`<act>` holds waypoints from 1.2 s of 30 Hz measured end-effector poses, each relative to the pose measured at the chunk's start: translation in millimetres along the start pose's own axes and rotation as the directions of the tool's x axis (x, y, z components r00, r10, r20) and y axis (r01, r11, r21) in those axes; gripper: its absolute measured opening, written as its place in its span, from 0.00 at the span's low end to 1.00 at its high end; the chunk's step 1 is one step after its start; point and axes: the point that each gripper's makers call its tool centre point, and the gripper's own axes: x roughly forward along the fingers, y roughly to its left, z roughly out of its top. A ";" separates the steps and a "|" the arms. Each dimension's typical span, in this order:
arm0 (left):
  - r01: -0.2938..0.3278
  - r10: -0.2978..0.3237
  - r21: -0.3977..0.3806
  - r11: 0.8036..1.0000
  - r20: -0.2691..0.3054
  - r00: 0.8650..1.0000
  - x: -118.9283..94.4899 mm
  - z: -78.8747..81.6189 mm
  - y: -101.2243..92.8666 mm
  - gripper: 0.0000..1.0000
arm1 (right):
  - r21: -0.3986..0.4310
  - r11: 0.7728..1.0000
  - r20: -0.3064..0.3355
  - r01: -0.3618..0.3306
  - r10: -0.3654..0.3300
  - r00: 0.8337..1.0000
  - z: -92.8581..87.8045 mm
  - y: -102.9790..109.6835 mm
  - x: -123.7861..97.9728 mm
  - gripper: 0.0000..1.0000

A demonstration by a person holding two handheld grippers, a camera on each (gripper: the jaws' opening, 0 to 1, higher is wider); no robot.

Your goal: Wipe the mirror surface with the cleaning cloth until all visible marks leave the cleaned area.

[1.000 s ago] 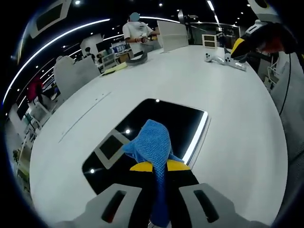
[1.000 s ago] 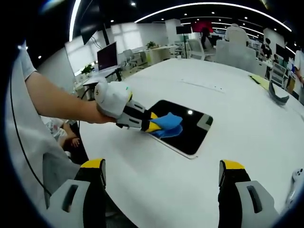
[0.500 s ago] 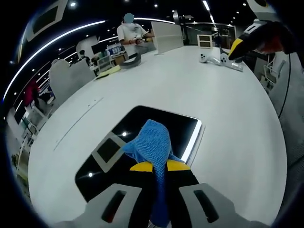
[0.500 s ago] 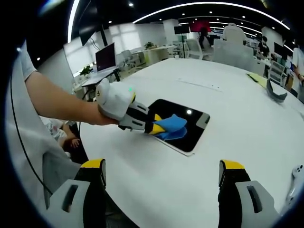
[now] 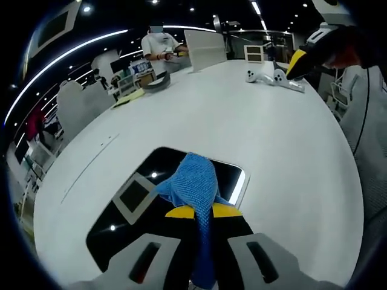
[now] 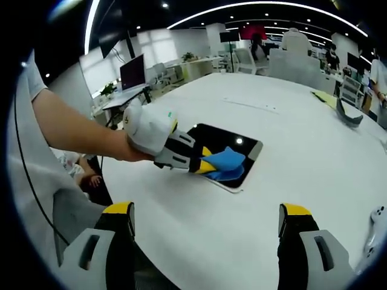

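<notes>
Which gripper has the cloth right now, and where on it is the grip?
The left gripper pinches the blue cloth by its bunched near end, the free end lying on the mirror. The right gripper is open, holding nothing.

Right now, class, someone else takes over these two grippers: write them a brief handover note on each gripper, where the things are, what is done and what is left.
Left gripper: shut on the blue cloth, which lies on the mirror near its right edge.
Right gripper: open, holding nothing, above the white table, off to the side of the mirror.
Mirror: flat on the table, in front of the person.
Done: wiping is under way.
Left: I cannot tell from these views which marks remain, so check the glass and wipe on until it is clean.
</notes>
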 end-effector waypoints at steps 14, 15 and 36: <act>0.016 -0.016 0.011 1.000 0.003 1.000 7.4 9.7 -10.3 0.04 | -0.005 1.000 -0.004 -0.005 0.005 1.000 -0.8 0.3 -0.4 1.00; 0.017 -0.017 0.013 1.000 0.004 1.000 7.9 10.1 -10.9 0.04 | -0.004 1.000 -0.004 -0.005 0.005 1.000 -0.9 0.0 -0.8 1.00; 0.034 -0.034 0.010 0.999 0.021 0.999 17.0 19.7 -20.1 0.04 | 0.005 1.000 -0.006 -0.004 0.004 1.000 -6.1 -4.7 -3.0 0.99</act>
